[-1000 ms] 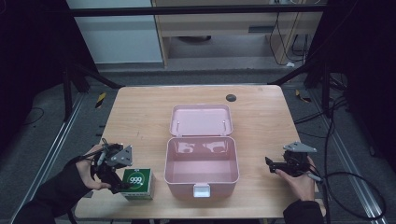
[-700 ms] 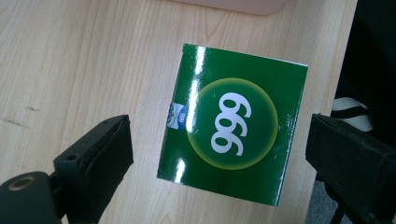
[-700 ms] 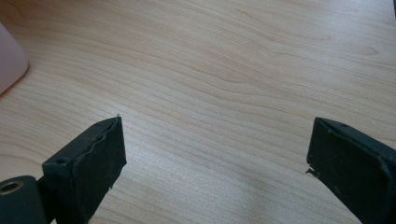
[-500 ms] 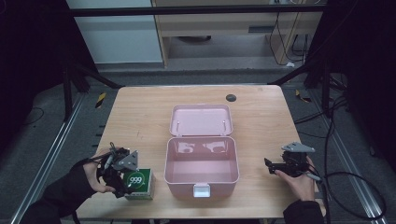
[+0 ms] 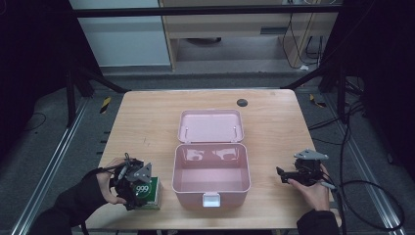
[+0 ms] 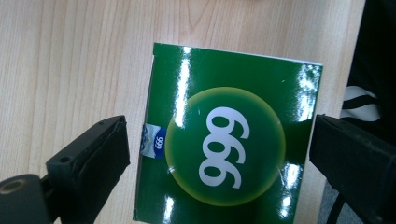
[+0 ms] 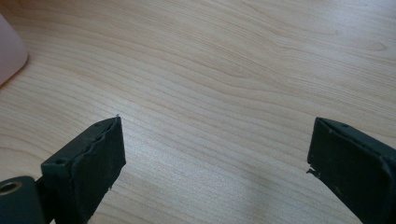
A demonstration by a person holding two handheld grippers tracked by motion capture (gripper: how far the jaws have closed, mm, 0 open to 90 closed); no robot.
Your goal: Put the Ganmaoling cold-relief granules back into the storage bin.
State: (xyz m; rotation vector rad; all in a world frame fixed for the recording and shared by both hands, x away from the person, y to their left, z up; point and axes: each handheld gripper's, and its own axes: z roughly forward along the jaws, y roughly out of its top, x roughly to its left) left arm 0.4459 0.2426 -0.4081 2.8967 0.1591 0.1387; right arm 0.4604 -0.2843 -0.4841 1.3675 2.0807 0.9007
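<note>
A glossy green box (image 5: 146, 192) marked "999" lies flat near the table's front left edge. My left gripper (image 5: 131, 182) hovers right over it, pointing down. In the left gripper view the green box (image 6: 224, 135) sits between the two black jaws, which stand wide open on either side without touching it. A pink case (image 5: 211, 176) stands open in the middle of the table, its lid laid back and its inside empty. My right gripper (image 5: 286, 175) rests low at the front right, open, with bare wood (image 7: 215, 107) between its jaws.
The pink case's corner (image 7: 9, 51) shows at the left edge of the right gripper view. A small dark round spot (image 5: 242, 102) sits near the table's far edge. Black frame bars and cables surround the table.
My left gripper has moved right and down, from beside the green box to directly over it. The right gripper has held still.
</note>
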